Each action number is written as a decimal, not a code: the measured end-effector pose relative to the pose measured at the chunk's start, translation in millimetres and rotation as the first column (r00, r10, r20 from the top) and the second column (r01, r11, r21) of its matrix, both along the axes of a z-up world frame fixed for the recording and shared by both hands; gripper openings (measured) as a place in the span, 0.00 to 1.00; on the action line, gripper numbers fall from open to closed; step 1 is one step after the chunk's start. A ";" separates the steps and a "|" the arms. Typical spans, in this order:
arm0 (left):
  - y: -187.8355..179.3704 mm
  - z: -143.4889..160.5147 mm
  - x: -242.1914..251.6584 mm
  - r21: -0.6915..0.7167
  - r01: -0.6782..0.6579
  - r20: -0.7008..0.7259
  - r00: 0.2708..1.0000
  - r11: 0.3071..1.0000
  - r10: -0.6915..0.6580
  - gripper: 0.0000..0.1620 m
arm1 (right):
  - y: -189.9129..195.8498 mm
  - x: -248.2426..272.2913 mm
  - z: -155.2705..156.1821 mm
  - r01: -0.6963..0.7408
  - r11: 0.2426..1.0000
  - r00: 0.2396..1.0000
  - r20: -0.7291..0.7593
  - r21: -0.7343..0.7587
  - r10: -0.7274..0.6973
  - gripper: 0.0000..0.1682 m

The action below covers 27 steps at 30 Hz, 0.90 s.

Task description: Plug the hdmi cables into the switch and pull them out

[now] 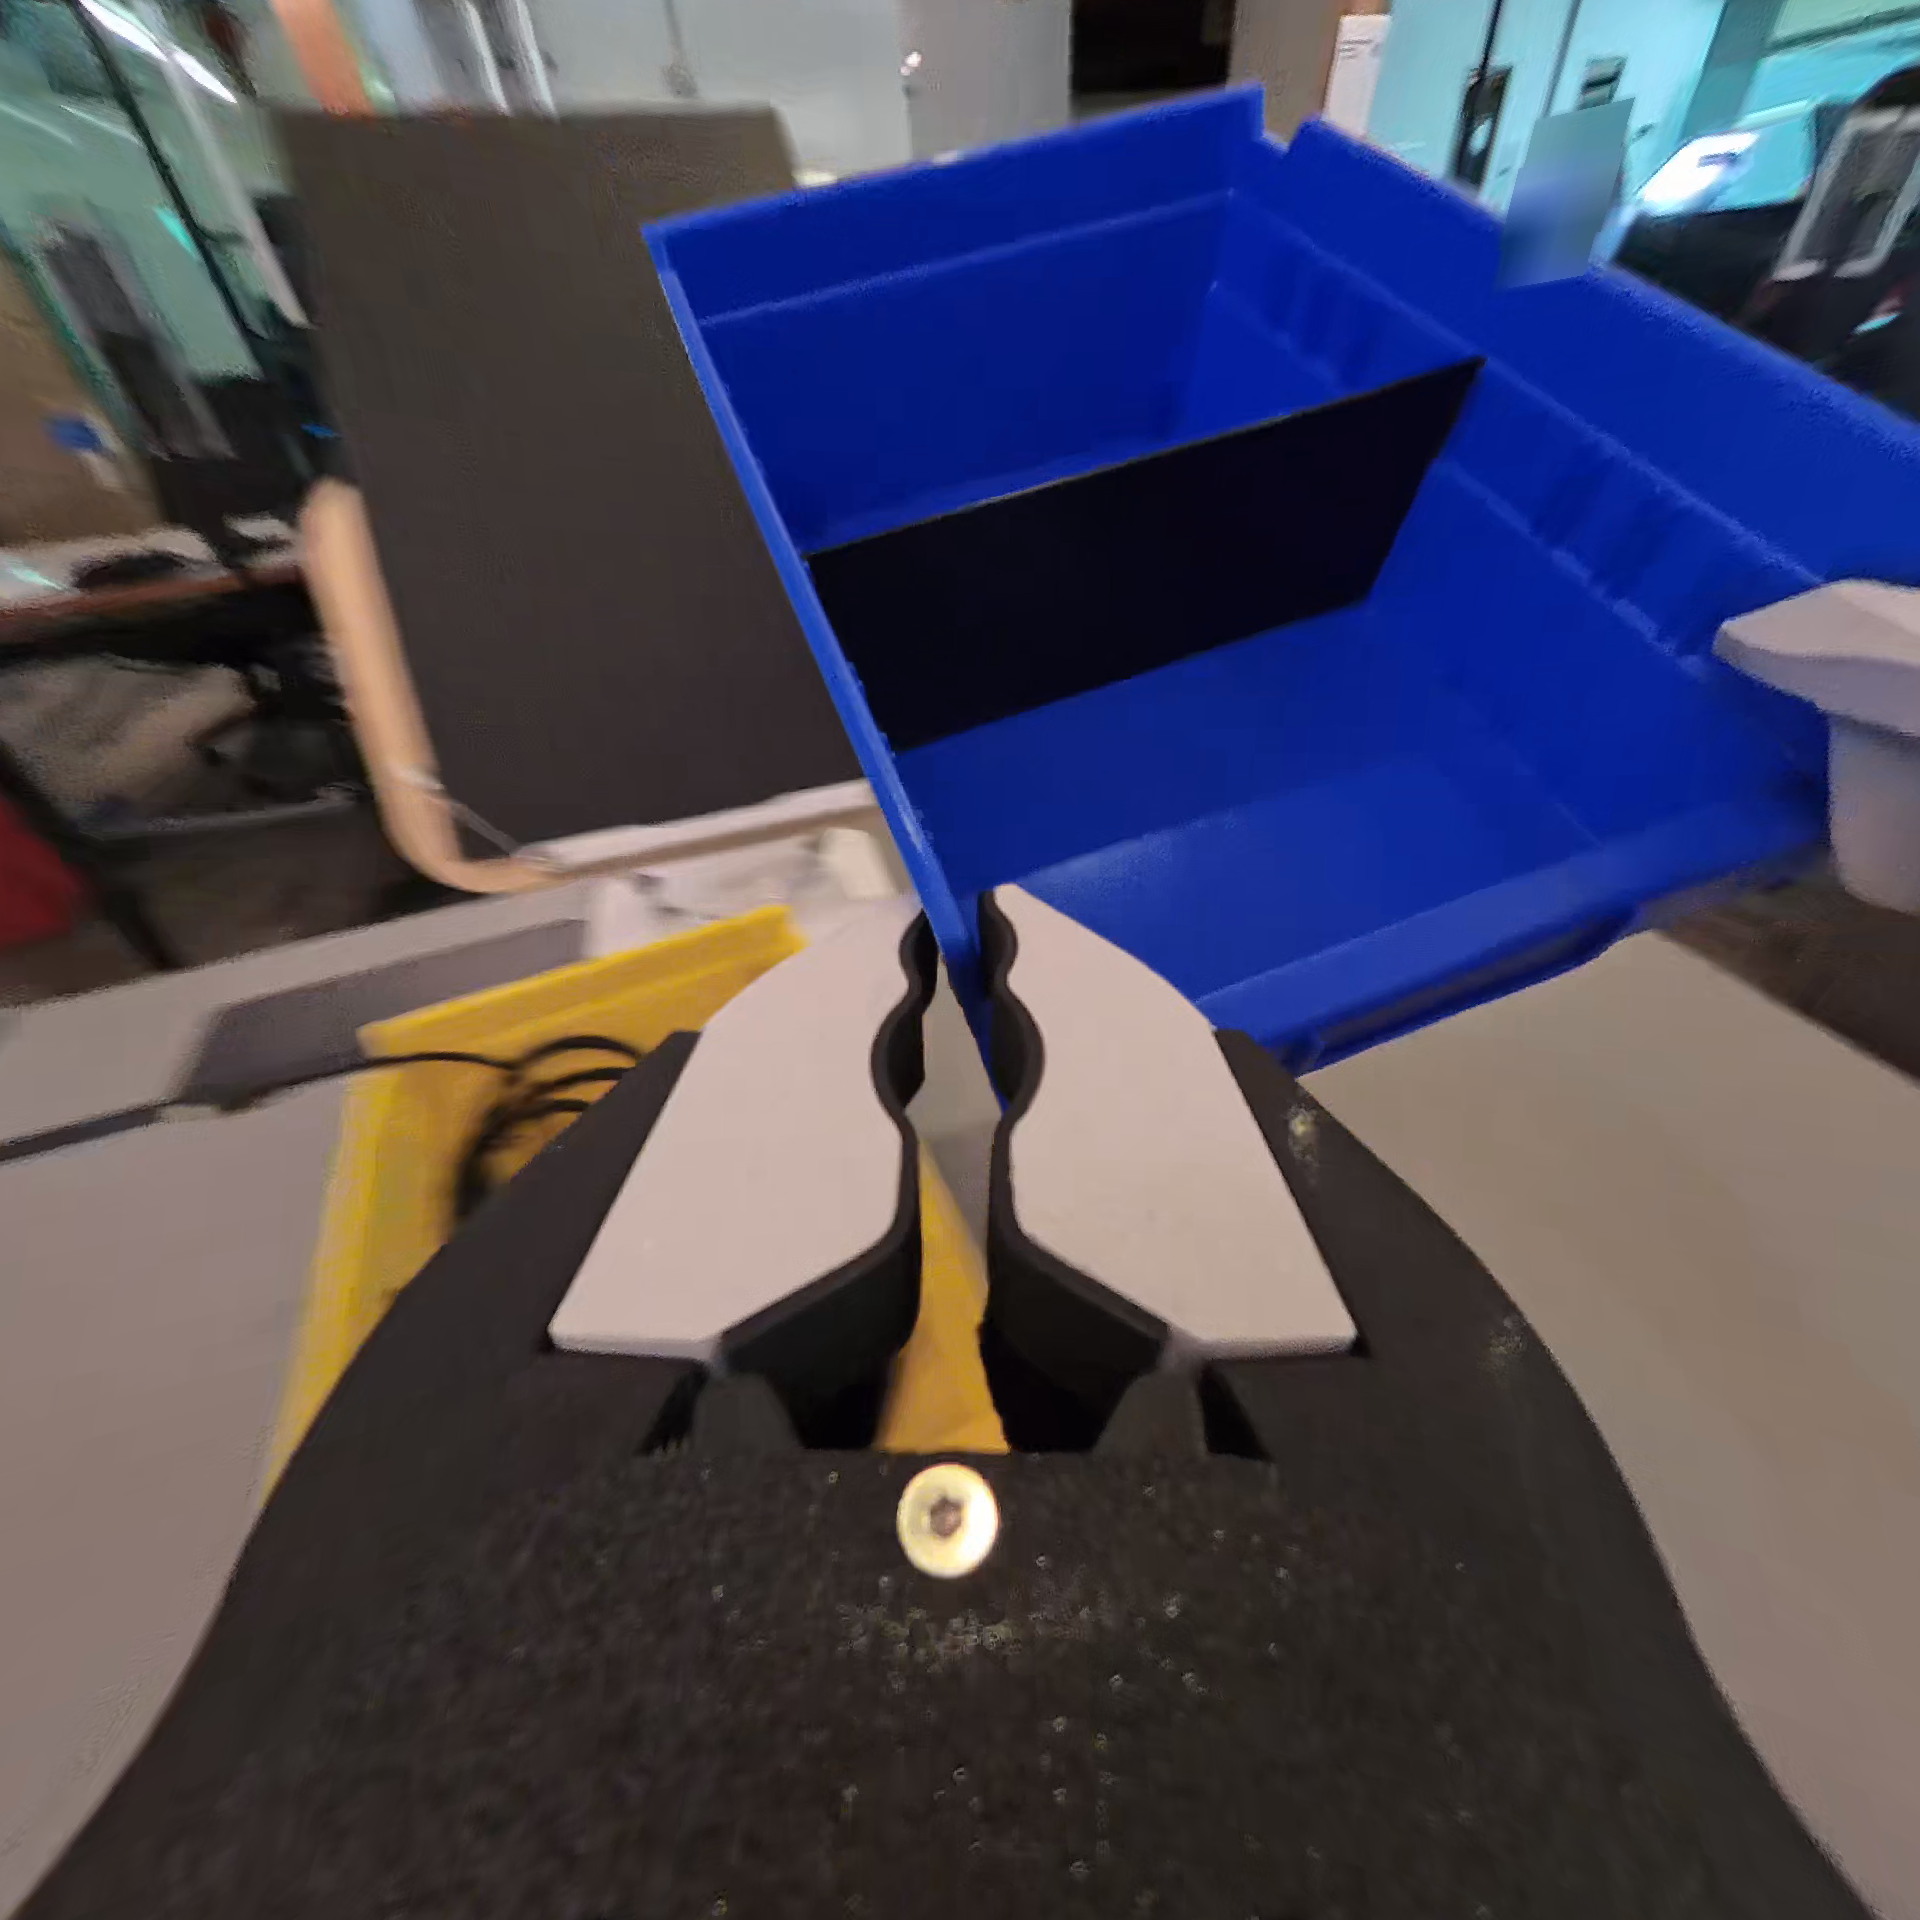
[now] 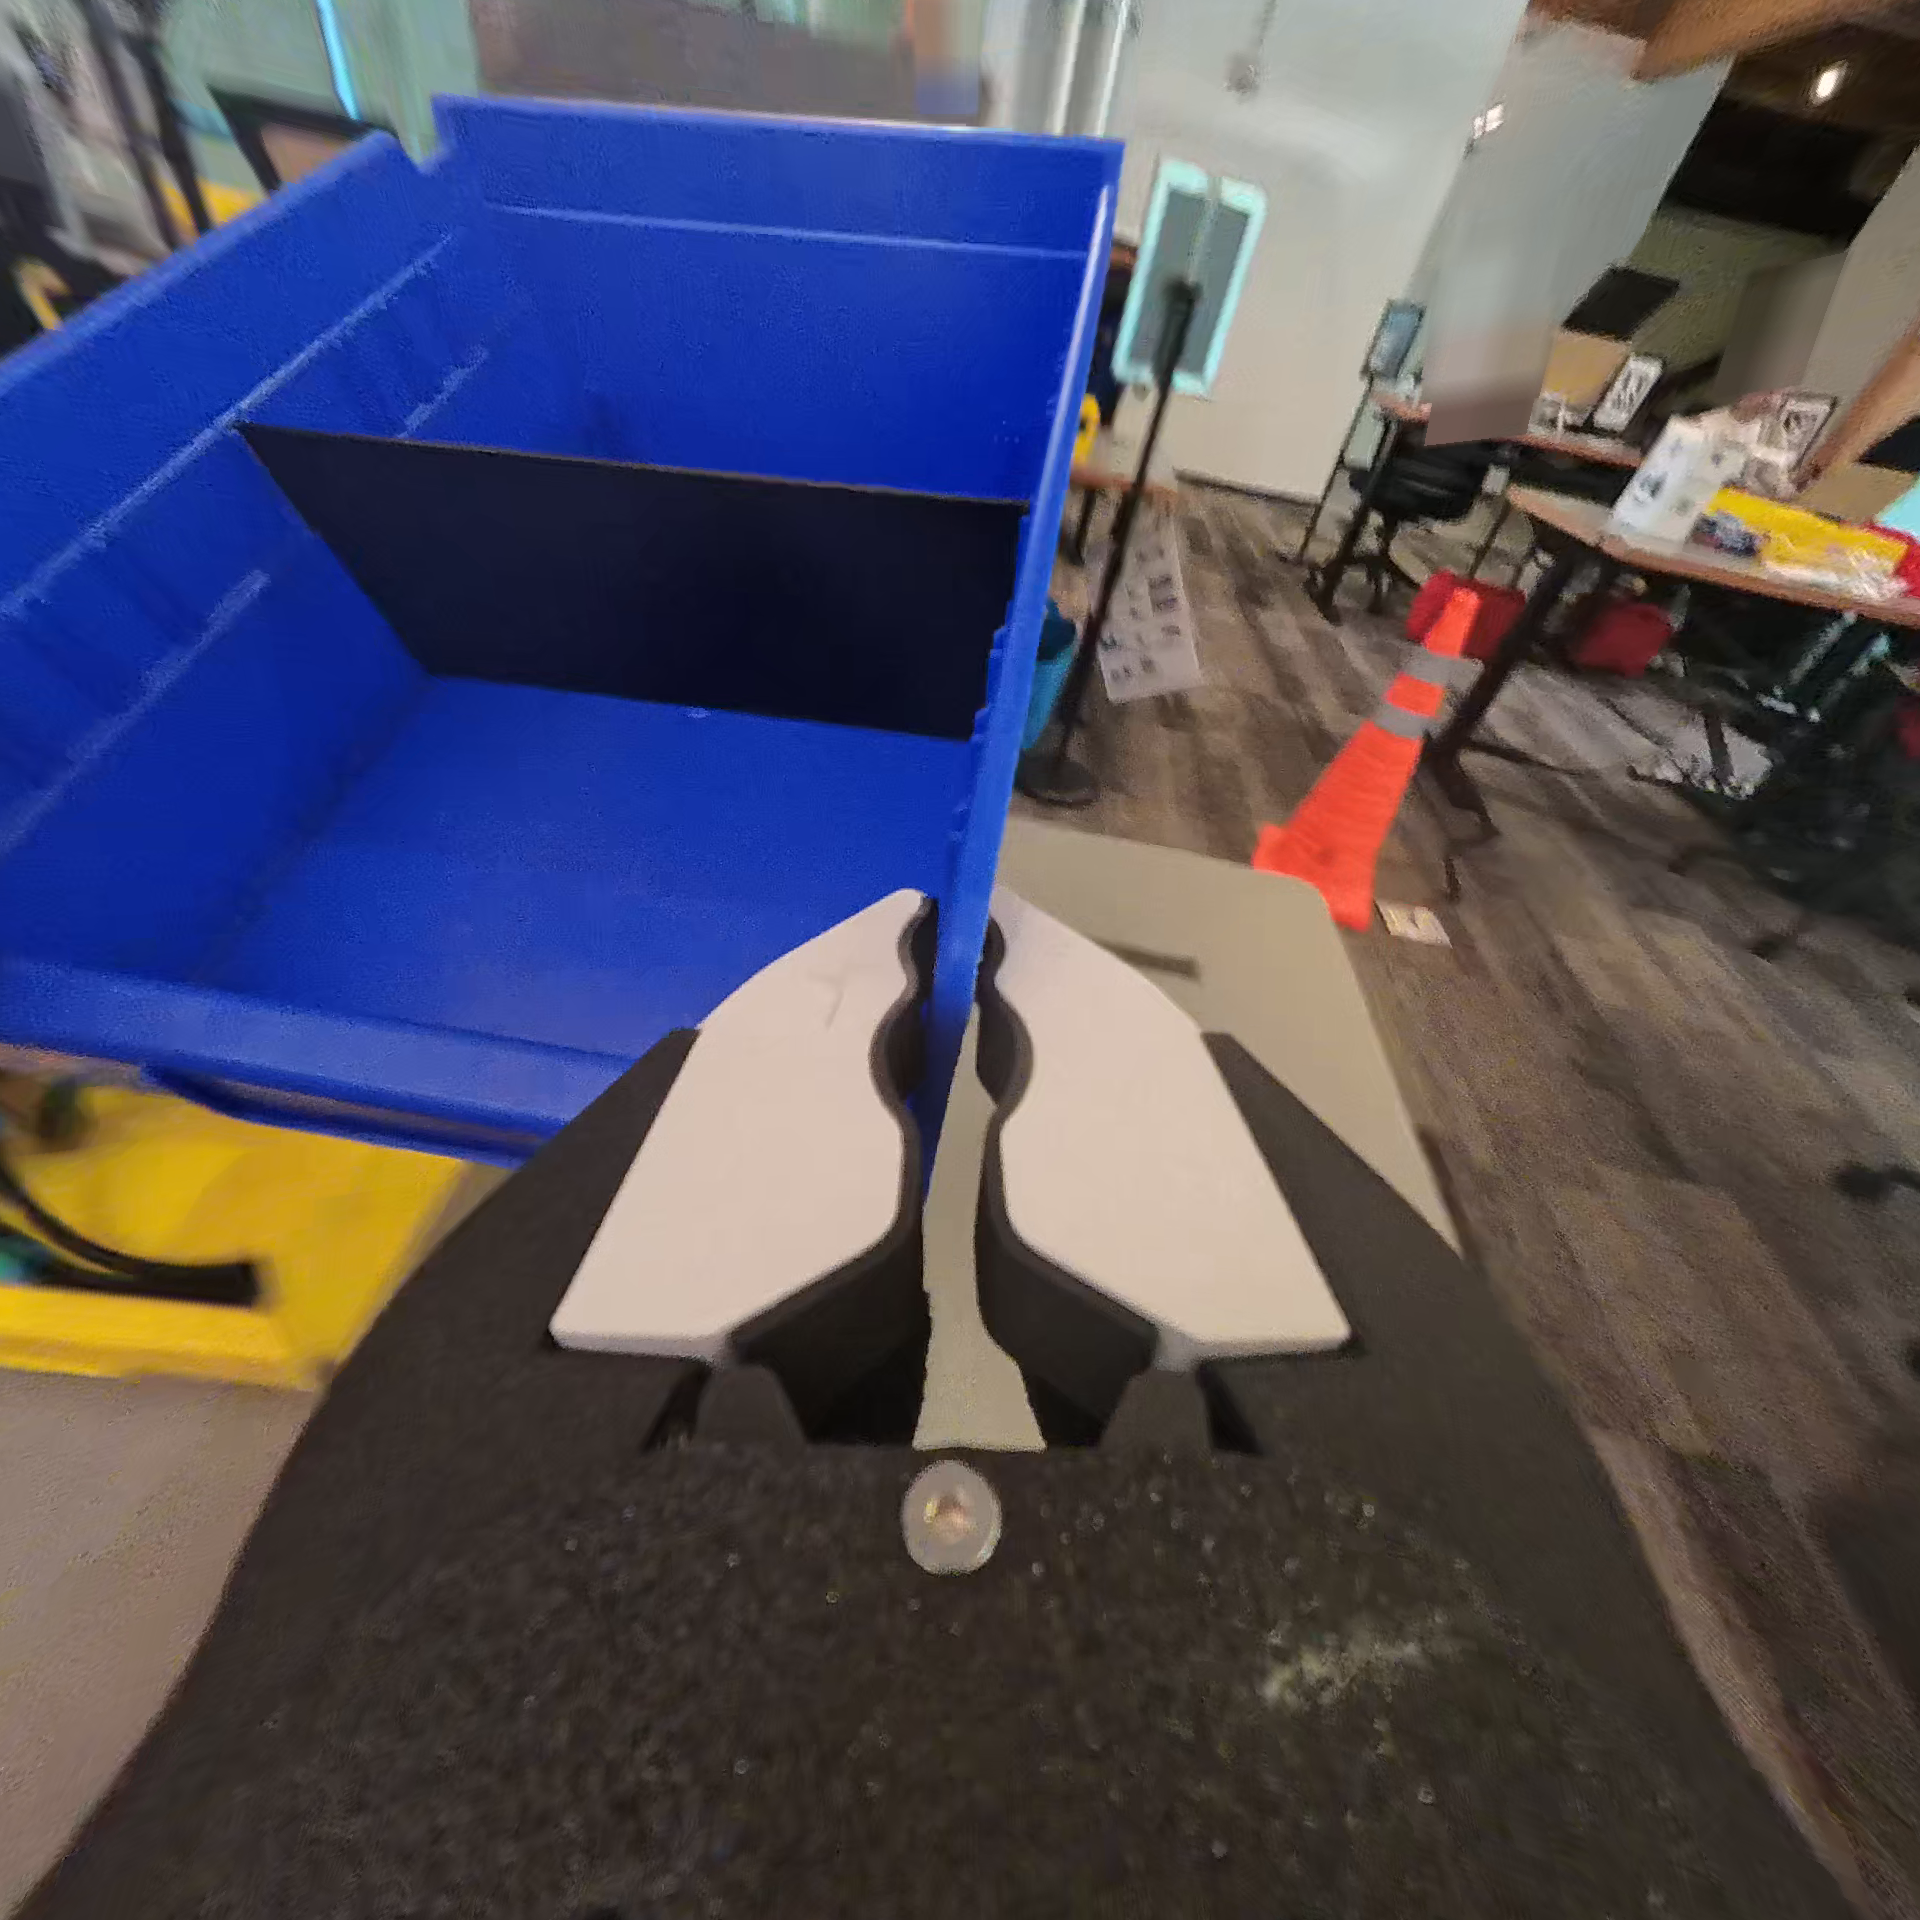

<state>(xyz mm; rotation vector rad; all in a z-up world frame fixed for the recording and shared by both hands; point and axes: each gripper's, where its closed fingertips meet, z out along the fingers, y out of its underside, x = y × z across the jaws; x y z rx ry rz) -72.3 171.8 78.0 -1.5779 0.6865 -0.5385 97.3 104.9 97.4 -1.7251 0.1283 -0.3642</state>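
The blue bin (image 1: 1195,644) is bare inside; a black divider (image 1: 1122,561) crosses it. Below it, a yellow bin (image 1: 416,1122) holds black cables (image 1: 520,1091).

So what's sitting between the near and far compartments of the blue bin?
A dark divider panel stands across the blue bin, splitting it into two compartments, both empty. It shows in both wrist views. The left gripper and right gripper each clamp a side wall.

The left gripper (image 1: 958,920), black-bodied with pale grey fingers and wavy black pads, has its jaws clamped on a thin blue plastic wall. The matching right gripper (image 2: 958,914) is likewise clamped on a wall edge, and its grey fingertip (image 1: 1829,665) shows at the left view's right edge.
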 end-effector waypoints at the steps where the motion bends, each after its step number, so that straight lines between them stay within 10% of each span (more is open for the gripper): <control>1: -4.8 -18.4 29.9 -0.041 0.017 0.018 1.000 0.999 -0.016 0.04 | -8.1 29.6 -15.8 0.010 0.999 1.000 -0.005 -0.040 -0.010 0.03; 7: -20.7 -145.5 140.3 -0.160 0.003 -0.147 0.989 0.987 -0.027 0.03 | -38.4 145.7 -157.0 0.048 0.965 0.983 -0.160 -0.258 -0.091 0.03; 13: -34.8 -194.8 161.4 -0.218 0.019 -0.163 0.985 0.976 -0.055 0.05 | -40.5 175.5 -228.4 0.074 0.927 0.973 -0.179 -0.367 -0.148 0.03; 20: -45.6 -189.2 166.9 -0.264 0.176 -0.119 0.970 0.948 -0.213 0.17 | -40.9 189.0 -228.8 0.087 0.933 0.940 -0.280 -0.349 -0.193 0.05; 27: -9.8 -118.5 40.2 -0.130 0.127 -0.096 0.986 0.983 -0.140 0.26 | -35.2 153.5 -131.6 0.127 0.979 0.979 -0.138 -0.159 -0.149 0.22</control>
